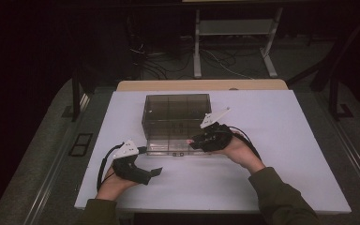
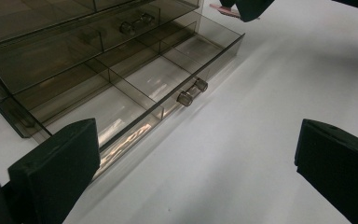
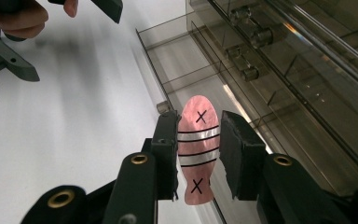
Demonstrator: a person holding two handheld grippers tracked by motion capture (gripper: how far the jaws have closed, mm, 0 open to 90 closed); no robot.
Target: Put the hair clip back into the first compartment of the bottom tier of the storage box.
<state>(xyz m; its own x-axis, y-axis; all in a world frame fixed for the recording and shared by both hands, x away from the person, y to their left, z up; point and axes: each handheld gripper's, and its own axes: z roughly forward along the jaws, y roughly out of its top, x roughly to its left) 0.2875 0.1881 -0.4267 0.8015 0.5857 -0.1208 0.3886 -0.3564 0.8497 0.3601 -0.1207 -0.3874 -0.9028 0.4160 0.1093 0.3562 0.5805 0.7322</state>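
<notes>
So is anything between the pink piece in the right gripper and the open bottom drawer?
Nothing visible. The right gripper holds the pink striped piece directly over the pulled-out bottom drawer, whose compartments look empty. The left gripper sits off to the side, jaws open.

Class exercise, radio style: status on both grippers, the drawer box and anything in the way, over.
Left gripper open, idle beside box. Right gripper shut on pink fish tag, over open bottom drawer of smoky box. Nothing in the way.
</notes>
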